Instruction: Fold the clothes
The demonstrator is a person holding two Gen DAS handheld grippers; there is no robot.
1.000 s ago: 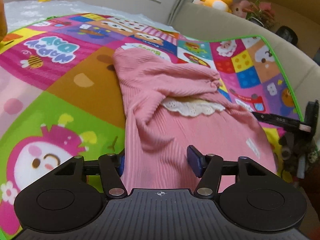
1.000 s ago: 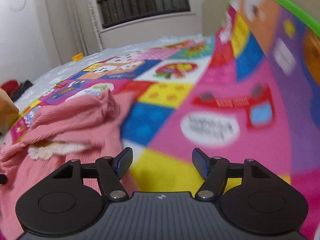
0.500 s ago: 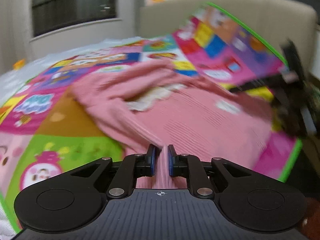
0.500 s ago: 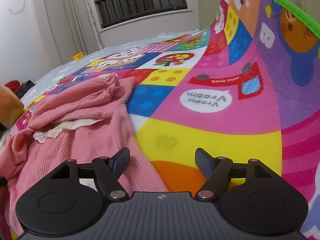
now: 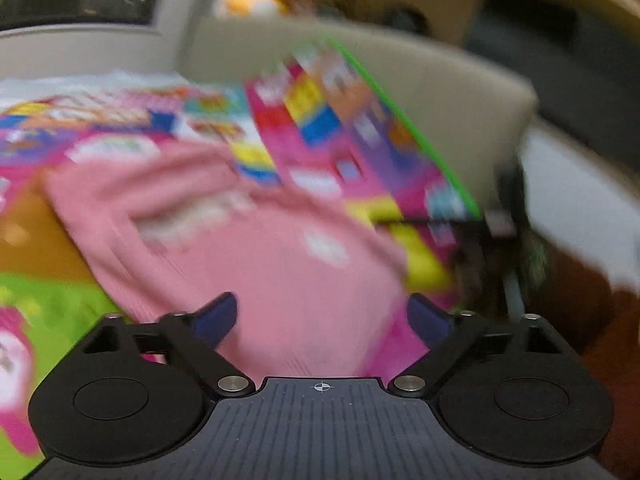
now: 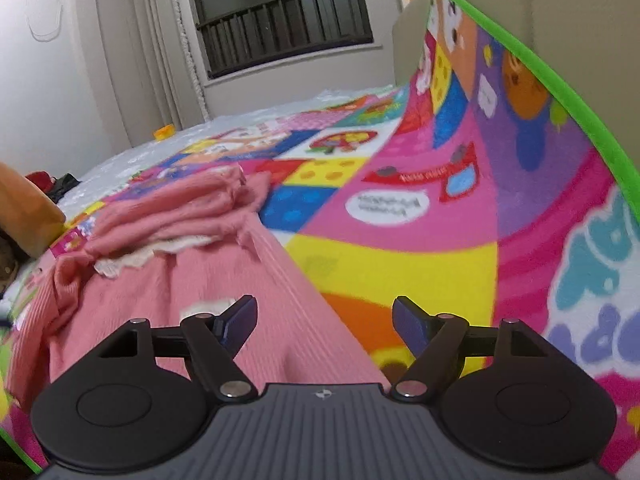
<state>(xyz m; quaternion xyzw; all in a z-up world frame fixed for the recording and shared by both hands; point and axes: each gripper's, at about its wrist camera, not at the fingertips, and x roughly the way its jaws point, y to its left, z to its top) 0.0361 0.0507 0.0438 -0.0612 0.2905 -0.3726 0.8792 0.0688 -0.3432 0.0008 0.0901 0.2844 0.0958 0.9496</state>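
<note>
Left tongs (image 5: 322,314) agape; right tongs (image 6: 325,320) agape

The garment (image 6: 208,280) lies on the play mat (image 6: 400,256), headboard (image 6: 560,20) behind.

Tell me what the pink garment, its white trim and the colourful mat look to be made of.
Pink garment: soft ribbed knit, matte, with fine parallel ridges.
White trim: probably lace or eyelet cotton, with a scalloped edge.
Mat: printed, with a green bound edge; it looks like smooth foam or vinyl, but I cannot be sure.

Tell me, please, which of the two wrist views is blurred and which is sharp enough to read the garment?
Left wrist view: motion blur smears the pink garment and play mat. Right wrist view: much sharper; the garment's ribbing and lace trim show, though fisheye bends the mat's edge.
</note>
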